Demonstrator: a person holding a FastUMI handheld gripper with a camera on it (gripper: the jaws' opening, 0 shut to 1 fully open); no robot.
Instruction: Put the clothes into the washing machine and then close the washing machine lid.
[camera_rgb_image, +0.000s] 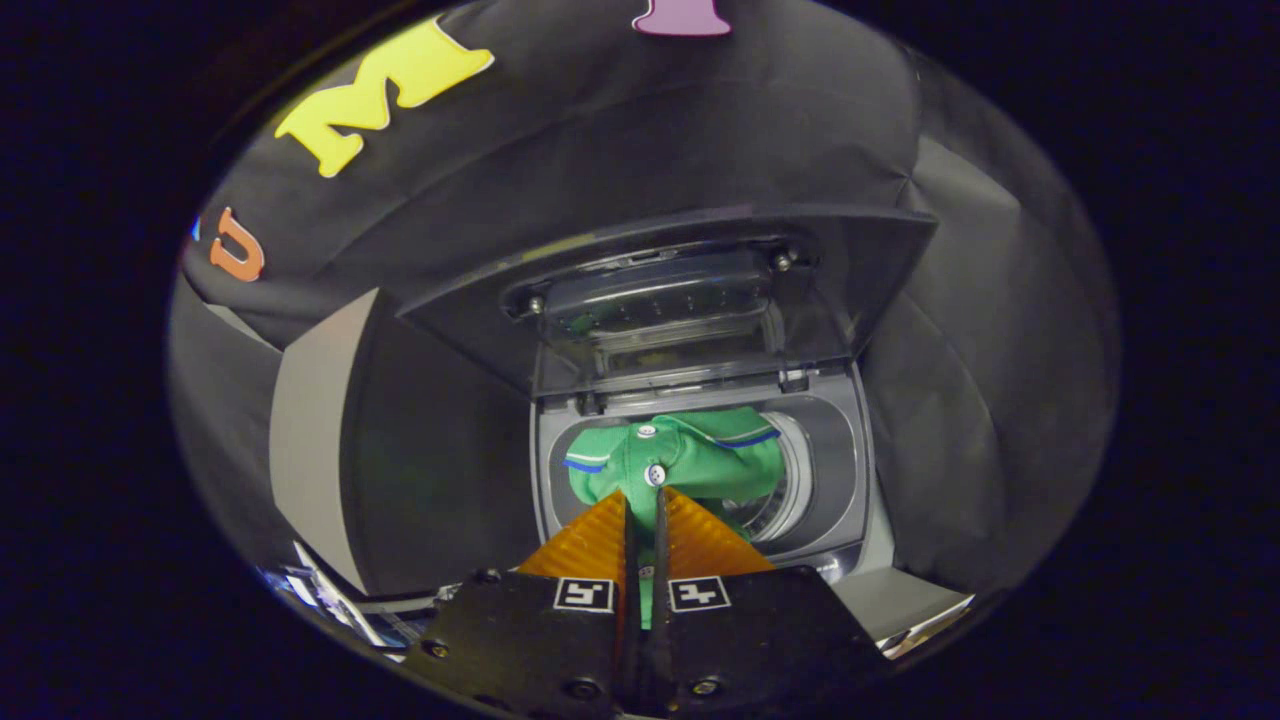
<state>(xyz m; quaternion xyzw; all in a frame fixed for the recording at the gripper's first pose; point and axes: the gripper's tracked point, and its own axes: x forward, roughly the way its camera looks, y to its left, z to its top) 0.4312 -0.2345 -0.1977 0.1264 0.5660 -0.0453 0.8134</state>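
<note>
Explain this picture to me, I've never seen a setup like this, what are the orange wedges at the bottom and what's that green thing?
The camera rides on a handheld gripper and looks forward along its two fingers. The orange wedges are those fingers, mounted on black blocks with small square markers. They are closed on a green garment, a shirt with white buttons and blue trim, pinched between the fingertips. Just beyond them is a top-loading washing machine; the garment hangs over its round drum opening, partly inside. The machine's lid stands raised behind the opening. Black cloth around it is the booth's wall. Judging by this, the garment is being lowered into the drum, and the lid is not yet closed.
</note>
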